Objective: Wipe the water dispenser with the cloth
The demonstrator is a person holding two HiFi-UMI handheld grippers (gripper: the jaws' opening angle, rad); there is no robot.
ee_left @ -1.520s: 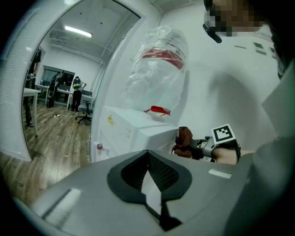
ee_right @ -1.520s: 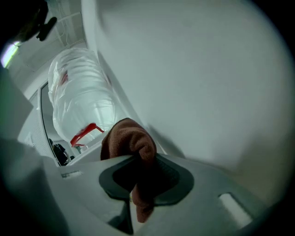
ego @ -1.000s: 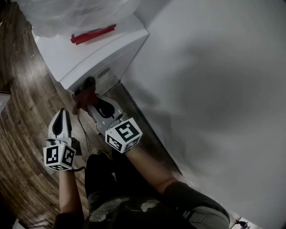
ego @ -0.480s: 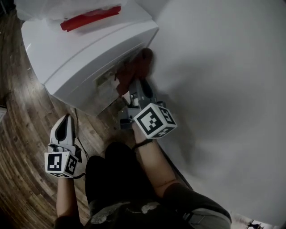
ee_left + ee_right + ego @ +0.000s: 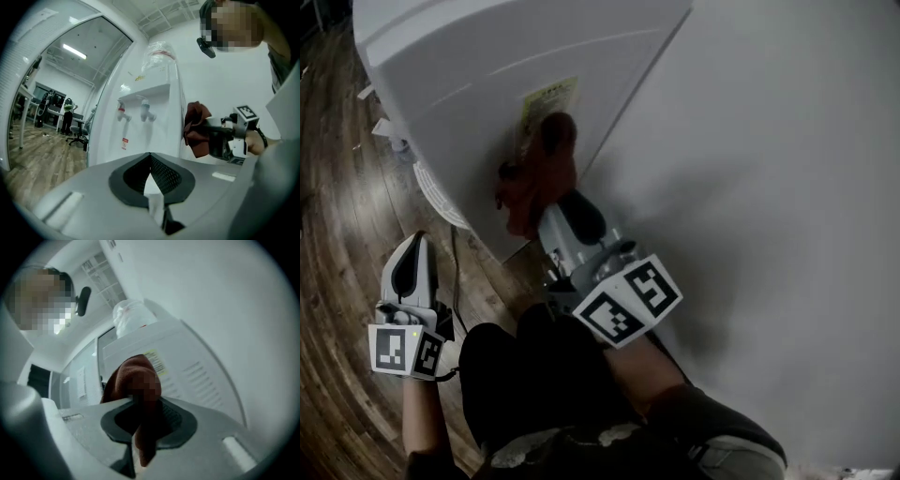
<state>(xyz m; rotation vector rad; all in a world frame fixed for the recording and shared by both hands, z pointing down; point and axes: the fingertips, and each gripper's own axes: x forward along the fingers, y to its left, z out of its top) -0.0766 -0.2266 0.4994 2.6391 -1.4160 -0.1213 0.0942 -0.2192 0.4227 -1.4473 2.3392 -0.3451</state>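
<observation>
Head view: right hand-held gripper [image 5: 562,208] clamped on dark-red crumpled cloth [image 5: 536,173], now slid up onto tall white plastic water dispenser [image 5: 459,84] side panel, just under yellow label [image 5: 547,97]. Wiping looks underway; left hand-held gripper [image 5: 414,244] closed, empty, hanging idle.

The cloth [image 5: 532,178] has been carried upward by the right gripper [image 5: 562,204], from the low front edge of the water dispenser [image 5: 459,84] near the floor [image 5: 337,244] to the side panel, where it is now pressed just beneath the yellow label [image 5: 547,97]. That gripper's marker cube has been turned (a different face is shown). The left gripper [image 5: 414,247] has been shifted slightly left and lower in the head view.
</observation>
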